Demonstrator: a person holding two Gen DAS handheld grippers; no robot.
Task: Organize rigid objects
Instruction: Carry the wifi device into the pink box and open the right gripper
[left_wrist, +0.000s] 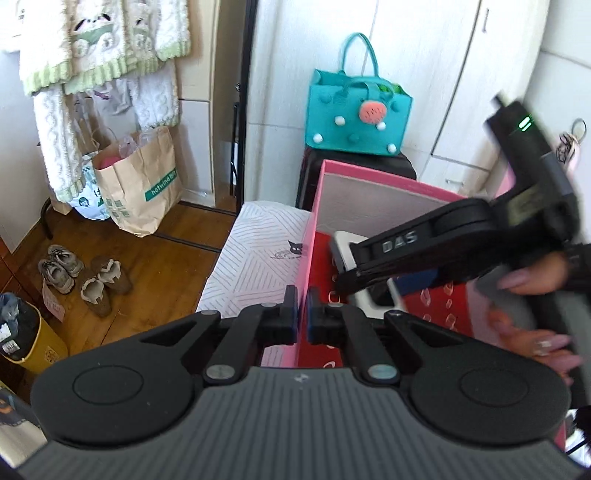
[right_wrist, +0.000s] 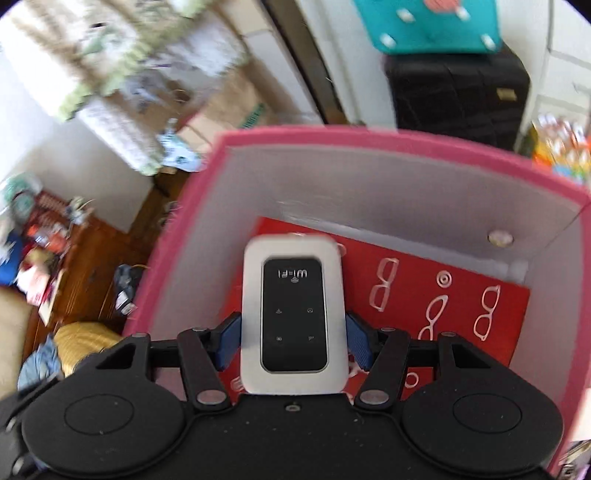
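in the left wrist view, the left hand-held gripper (left_wrist: 302, 314) has its fingers close together, with only a thin gap and nothing between them, just above the near wall of the pink box (left_wrist: 309, 236). the right hand-held gripper (left_wrist: 341, 282) reaches down into this box.

in the right wrist view, the right hand-held gripper (right_wrist: 293, 341) is clamped on a white wi-fi router (right_wrist: 293, 317), which is held inside the pink box (right_wrist: 369, 138), above a red card with glasses drawings (right_wrist: 461, 295) on the box bottom.
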